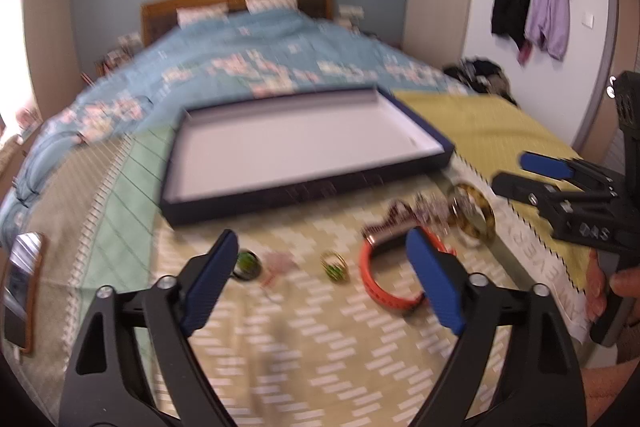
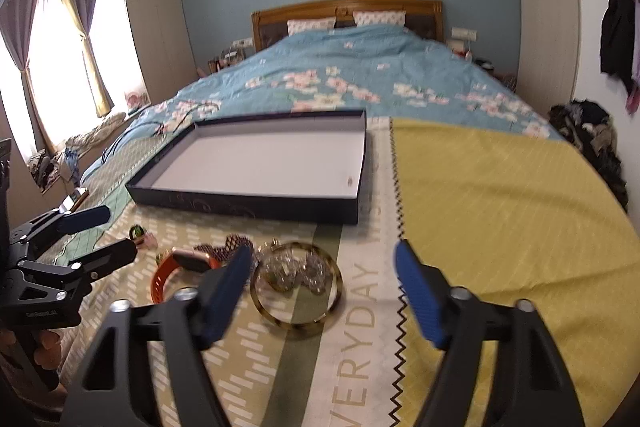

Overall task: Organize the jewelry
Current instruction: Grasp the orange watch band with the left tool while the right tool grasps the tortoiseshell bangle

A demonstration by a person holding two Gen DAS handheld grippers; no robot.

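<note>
Bed [image 2: 500, 211] carries everything. Empty box [image 2: 280, 163] lies flat at mid-bed, open side up; the jewelry sits just in front of it on the blanket. Largest piece is the bangle [image 2: 296, 287], with sparkly bits inside its ring. Next is the orange watch [image 1: 384, 279], then two green rings [image 1: 334, 267], blurred, possibly earrings. Left tool [image 1: 320, 283] has jaws apart, nothing gripped, aimed at the rings and watch. Right tool [image 2: 324, 291] is likewise apart and empty above the bangle. Best to pinch the bangle's rim, lift cleanly, and avoid snagging the blanket.
</note>
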